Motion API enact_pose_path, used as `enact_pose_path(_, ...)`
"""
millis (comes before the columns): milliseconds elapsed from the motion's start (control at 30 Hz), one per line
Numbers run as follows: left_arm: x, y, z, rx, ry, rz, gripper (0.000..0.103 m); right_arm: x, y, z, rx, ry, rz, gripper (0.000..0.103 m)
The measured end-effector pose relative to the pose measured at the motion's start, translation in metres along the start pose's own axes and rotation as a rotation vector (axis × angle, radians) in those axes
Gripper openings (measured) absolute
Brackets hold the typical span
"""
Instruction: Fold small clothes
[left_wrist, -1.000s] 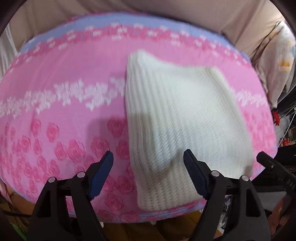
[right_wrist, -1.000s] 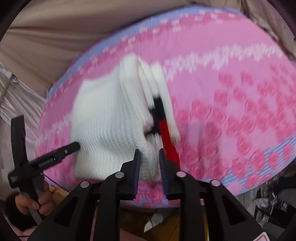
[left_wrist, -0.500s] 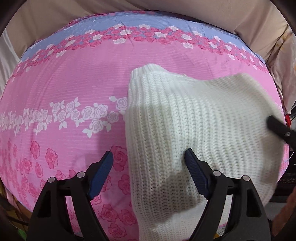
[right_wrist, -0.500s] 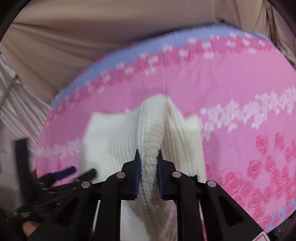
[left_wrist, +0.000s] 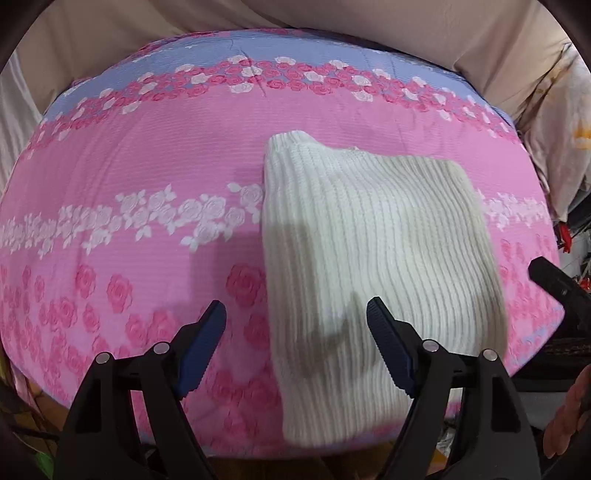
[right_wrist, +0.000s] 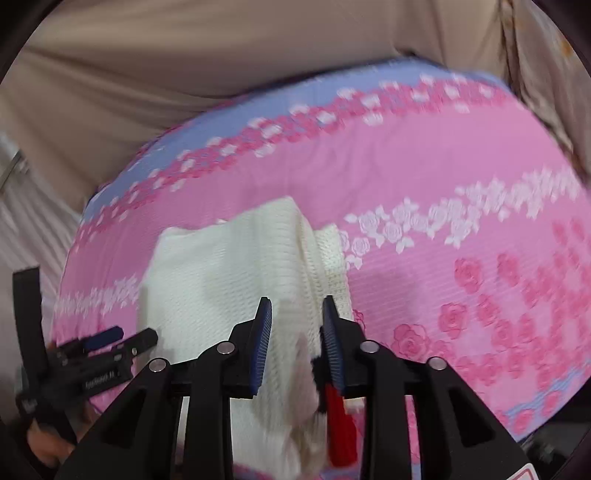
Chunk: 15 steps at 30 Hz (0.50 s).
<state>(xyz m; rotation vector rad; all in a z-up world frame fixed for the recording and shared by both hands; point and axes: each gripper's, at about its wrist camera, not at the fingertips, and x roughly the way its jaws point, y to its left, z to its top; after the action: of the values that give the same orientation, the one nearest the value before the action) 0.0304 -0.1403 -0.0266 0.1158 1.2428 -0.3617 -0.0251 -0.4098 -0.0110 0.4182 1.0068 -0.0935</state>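
A white ribbed knit garment (left_wrist: 373, 266) lies folded on the pink rose-print cloth (left_wrist: 129, 206). My left gripper (left_wrist: 295, 343) is open and empty, hovering over the garment's near left edge. In the right wrist view the same garment (right_wrist: 229, 280) shows its stacked fold edge and a red and black trim piece (right_wrist: 338, 410) near the front. My right gripper (right_wrist: 297, 343) is open over that fold edge, and the knit lies between the blue pads without being pinched.
The cloth-covered surface ends at a blue flowered border (left_wrist: 295, 55) in front of a beige backdrop (right_wrist: 147, 74). The left gripper body (right_wrist: 85, 365) shows at lower left in the right wrist view. Clutter lies off the right edge (left_wrist: 569, 229).
My right gripper has opened and let go of the knit fold it was pinching. The garment has dropped flat. My left gripper has pulled back a little and stays open.
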Motion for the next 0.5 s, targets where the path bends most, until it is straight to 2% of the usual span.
enact_pose_path(33, 0.000, 0.003, -0.007, 0.001, 0.015, 0.011, 0.076, -0.003, 0.010, -0.006, -0.038, 0.024, 0.033, 0.028)
enact_pose_path(100, 0.016, 0.010, -0.016, -0.016, 0.085, 0.029, 0.077, 0.008, 0.029, -0.023, -0.115, 0.100, 0.045, 0.027)
enact_pose_path(133, 0.028, 0.016, -0.019, -0.041, 0.131, 0.023, 0.078, 0.024, 0.036, -0.035, -0.155, 0.146, 0.024, 0.026)
enact_pose_path(200, 0.038, 0.022, -0.022, -0.076, 0.151, -0.002, 0.079, 0.061, 0.033, -0.060, -0.175, 0.231, -0.097, 0.019)
enact_pose_path(233, 0.037, 0.021, -0.022, -0.069, 0.145, 0.003, 0.079, 0.075, 0.022, -0.070, -0.135, 0.276, -0.118, 0.008)
enact_pose_path(300, 0.034, 0.017, -0.024, -0.043, 0.122, 0.028, 0.081, 0.065, 0.008, -0.072, -0.034, 0.263, -0.056, 0.007)
enact_pose_path(400, 0.037, 0.015, -0.026, -0.034, 0.119, 0.041, 0.084, 0.043, 0.010, -0.065, -0.062, 0.220, -0.088, 0.007)
enact_pose_path(500, 0.043, 0.016, -0.028, -0.037, 0.127, 0.042, 0.089, 0.068, 0.005, -0.079, -0.087, 0.278, -0.104, 0.006)
